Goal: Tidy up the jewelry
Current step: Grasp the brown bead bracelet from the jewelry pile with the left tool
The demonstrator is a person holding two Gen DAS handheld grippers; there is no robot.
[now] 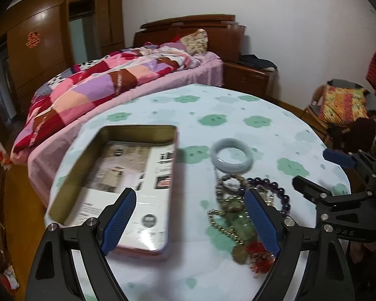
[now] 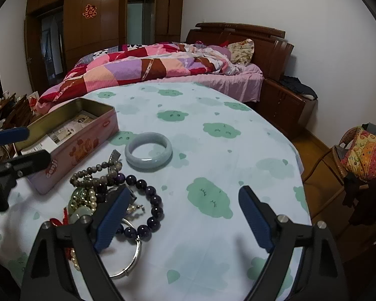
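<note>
Pink tin [image 2: 75, 155] w/ partly legible white lettering, printed leaflet [image 1: 137, 170] inside, jade bangle [image 2: 148, 153] beside

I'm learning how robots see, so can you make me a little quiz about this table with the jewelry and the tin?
1. True or false: the pale bangle is inside the open tin.
2. The dark purple bead bracelet lies: A) on the bed, B) on the table by the jewelry pile, C) in the tin.
3. Fill in: both the left gripper and right gripper are ____.

Key: 1 false; 2 B; 3 open.
</note>
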